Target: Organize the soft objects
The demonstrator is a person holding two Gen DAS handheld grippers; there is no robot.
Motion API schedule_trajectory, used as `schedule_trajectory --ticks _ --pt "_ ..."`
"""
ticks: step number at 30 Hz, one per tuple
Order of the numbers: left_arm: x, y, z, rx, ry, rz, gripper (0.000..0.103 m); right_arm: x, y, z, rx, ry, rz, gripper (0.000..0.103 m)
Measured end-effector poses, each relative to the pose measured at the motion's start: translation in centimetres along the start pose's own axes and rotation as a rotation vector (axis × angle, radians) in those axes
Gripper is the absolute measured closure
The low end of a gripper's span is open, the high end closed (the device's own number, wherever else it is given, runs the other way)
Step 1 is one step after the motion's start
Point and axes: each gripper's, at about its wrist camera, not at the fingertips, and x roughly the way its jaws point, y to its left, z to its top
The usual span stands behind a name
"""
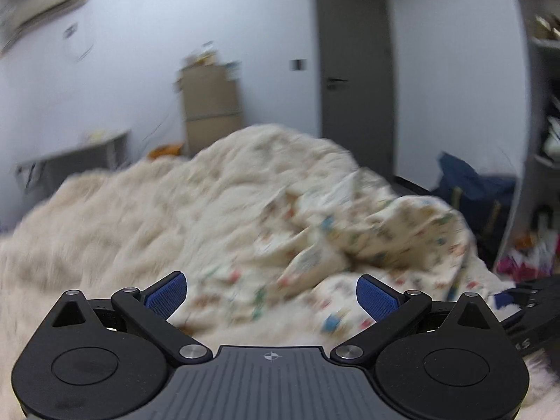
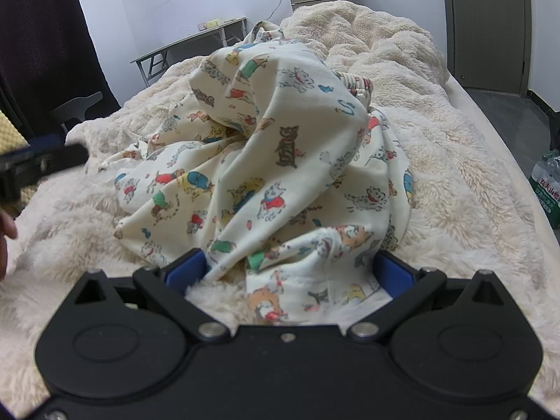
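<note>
Fluffy cream blanket [image 2: 455,189] on bed carries the crumpled printed cloth [image 2: 280,161]; right tool [image 2: 290,273] wide around its near hem, left tool [image 1: 271,297] wide, empty — closing likely pinches blanket pile too.

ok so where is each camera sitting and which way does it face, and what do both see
Left wrist: rides the left hand-held gripper, jaws wide open above the bed, facing the printed cloth, a grey door and shelves; the picture is motion-blurred; the other gripper's tip shows at the right edge.
Right wrist: rides the right hand-held gripper, low on the fluffy blanket, jaws open around the cloth's near edge; part of a hand shows far left.
Shared: cloth, blanket, door, grey desk.
</note>
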Motion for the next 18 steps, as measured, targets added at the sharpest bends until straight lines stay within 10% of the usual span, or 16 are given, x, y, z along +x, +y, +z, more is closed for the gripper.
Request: schedule_trajectory --ticks 5,15,18 --pt "3.8 -3.0 3.0 0.063 0.023 -0.097 0.017 0.5 -0.2 0.2 0.001 0.009 0.004 0.0" --pt "9.9 -5.9 2.5 0.093 0.127 -0.047 0.096 0.4 0.0 0.1 -0.015 0.003 -0.002 0.0" --pt "9.6 -5.9 2.4 0.117 0.108 -0.048 0.098 -0.7 -0.9 0.4 -0.008 -0.015 0.038 0.003"
